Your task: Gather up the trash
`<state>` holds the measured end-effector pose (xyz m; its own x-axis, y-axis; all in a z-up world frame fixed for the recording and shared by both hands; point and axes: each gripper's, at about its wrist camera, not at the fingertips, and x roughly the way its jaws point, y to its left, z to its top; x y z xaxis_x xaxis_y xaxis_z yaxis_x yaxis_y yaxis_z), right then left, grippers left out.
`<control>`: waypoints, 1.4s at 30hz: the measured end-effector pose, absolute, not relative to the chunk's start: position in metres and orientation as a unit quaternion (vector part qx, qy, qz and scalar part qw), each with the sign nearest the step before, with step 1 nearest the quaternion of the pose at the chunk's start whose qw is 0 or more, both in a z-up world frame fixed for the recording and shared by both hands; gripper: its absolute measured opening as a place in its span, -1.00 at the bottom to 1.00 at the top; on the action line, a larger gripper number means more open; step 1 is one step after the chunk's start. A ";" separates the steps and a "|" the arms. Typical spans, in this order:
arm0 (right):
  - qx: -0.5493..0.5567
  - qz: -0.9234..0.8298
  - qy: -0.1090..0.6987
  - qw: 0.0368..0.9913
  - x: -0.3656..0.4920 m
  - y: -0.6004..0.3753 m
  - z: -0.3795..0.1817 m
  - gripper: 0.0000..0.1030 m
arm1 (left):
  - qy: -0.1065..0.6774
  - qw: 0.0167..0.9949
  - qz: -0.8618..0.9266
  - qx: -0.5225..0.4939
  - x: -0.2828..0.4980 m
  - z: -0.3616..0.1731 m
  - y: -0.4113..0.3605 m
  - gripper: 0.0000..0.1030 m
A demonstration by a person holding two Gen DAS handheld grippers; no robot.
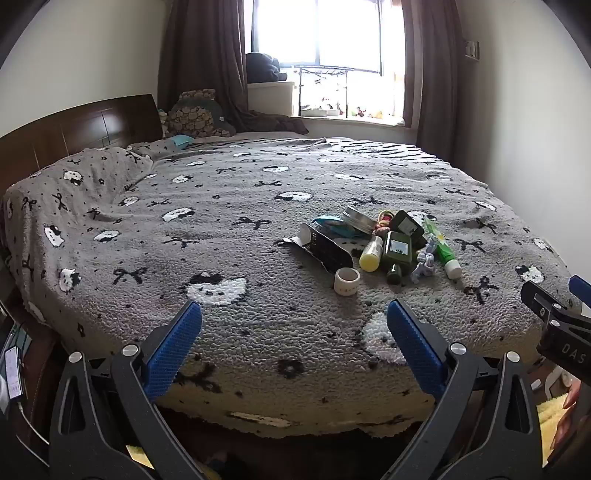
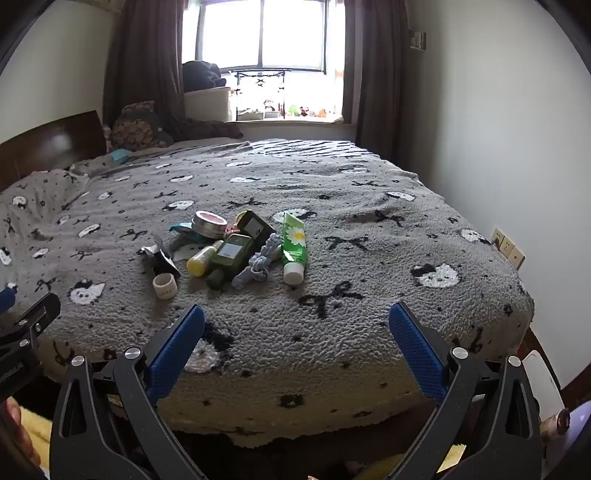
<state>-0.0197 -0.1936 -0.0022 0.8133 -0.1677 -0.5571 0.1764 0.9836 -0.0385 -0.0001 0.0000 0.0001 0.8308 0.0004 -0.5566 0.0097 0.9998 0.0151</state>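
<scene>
A wide bed (image 1: pixel 155 236) filled the room, covered by a nubbly grey blanket (image 2: pixel 369 258) printed with white cat faces and black bows. A dark wooden headboard (image 1: pixel 74 129) stood at the left, and brown curtains (image 1: pixel 199 55) framed a bright window (image 2: pixel 258 33) behind it.

The trash lay in a loose heap on the blanket, beyond both my claws and nearer the foot edge: a green tube with a daisy (image 2: pixel 294 245), two dark green bottles (image 2: pixel 231 258), a small yellow bottle (image 2: pixel 201 260), a round tin (image 2: pixel 209 222), a white tape ring (image 2: pixel 165 285), a torn black carton (image 1: pixel 325 249) and a knotted grey cord (image 2: pixel 258 266).

My left claw (image 1: pixel 294 345) hung over the near edge of the bed, spread wide with nothing between its blue pads. My right claw (image 2: pixel 296 347) was the same, gaping and empty.
</scene>
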 end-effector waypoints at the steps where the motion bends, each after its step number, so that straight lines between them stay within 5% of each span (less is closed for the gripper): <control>1: 0.008 -0.090 0.291 0.952 -0.020 -0.194 -0.002 0.94 | 0.291 0.957 -0.002 0.009 0.000 0.000 0.000 0.84; 42: 0.005 -0.079 0.286 0.955 -0.023 -0.185 0.003 0.94 | 0.282 0.959 0.004 0.008 -0.003 0.006 0.005 0.84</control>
